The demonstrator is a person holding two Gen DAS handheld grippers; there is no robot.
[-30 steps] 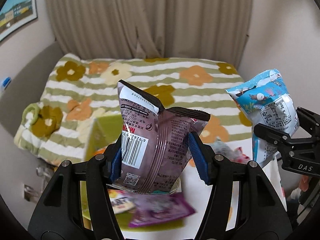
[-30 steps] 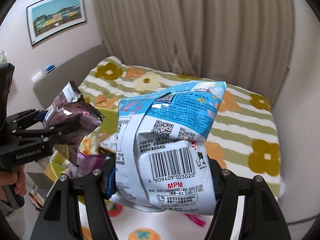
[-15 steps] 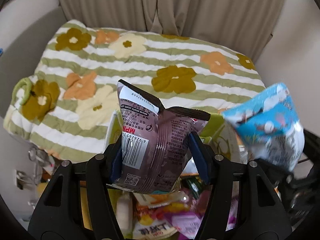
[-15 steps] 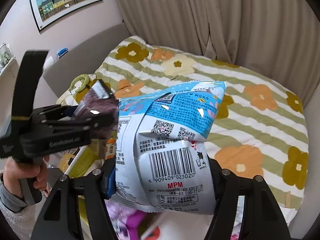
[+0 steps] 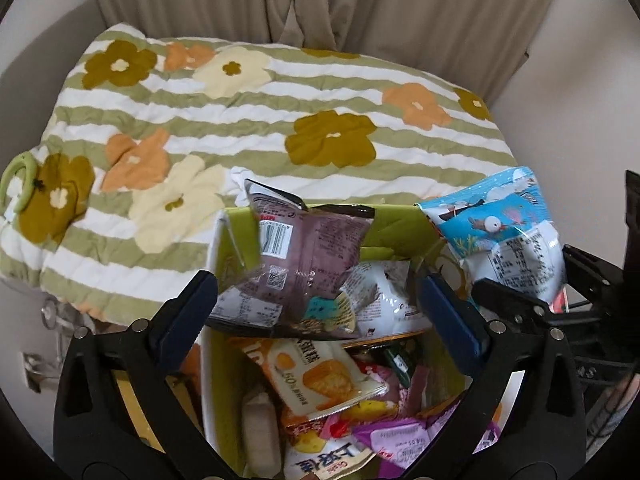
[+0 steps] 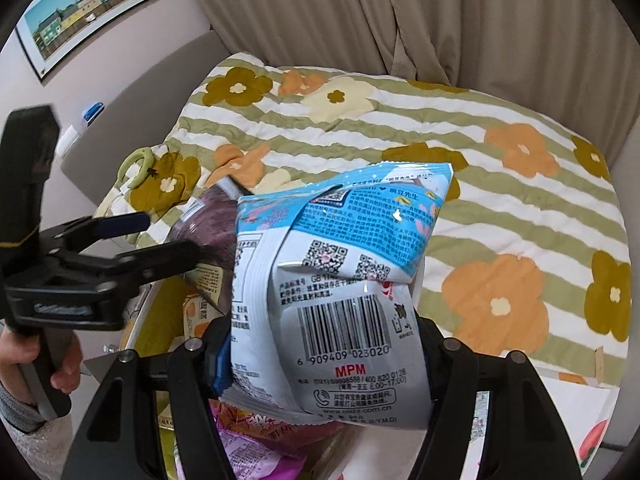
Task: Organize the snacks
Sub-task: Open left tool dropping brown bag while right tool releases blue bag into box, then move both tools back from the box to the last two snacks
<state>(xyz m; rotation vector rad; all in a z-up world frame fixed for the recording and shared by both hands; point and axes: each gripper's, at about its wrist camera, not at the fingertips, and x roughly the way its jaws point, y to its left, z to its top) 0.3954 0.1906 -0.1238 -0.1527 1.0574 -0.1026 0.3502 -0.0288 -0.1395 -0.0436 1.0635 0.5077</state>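
A lime-green box (image 5: 394, 226) holds several snack packets. A purple-brown snack bag (image 5: 308, 256) sits loose over the box's back part, on top of the other packets. My left gripper (image 5: 316, 292) straddles it with jaws opening, and the blue pads (image 5: 444, 304) stand clear of the bag. In the right wrist view the left gripper (image 6: 156, 236) hangs over the box (image 6: 148, 332), with the purple bag (image 6: 208, 228) just beyond it. My right gripper (image 6: 324, 352) is shut on a blue-and-white snack bag (image 6: 344, 280), also visible at the box's right edge (image 5: 508, 236).
A bed with a striped flower quilt (image 5: 248, 120) lies behind the box, beige curtains (image 5: 360, 4) beyond it. A person's hand (image 6: 24, 360) holds the left gripper's handle. A framed picture (image 6: 88, 4) hangs on the wall. A pink packet (image 6: 248, 440) lies below the blue bag.
Both grippers came down over the green box. The left jaws have spread wide and let go of the purple bag, which dropped onto the packets. The right gripper still holds the blue bag.
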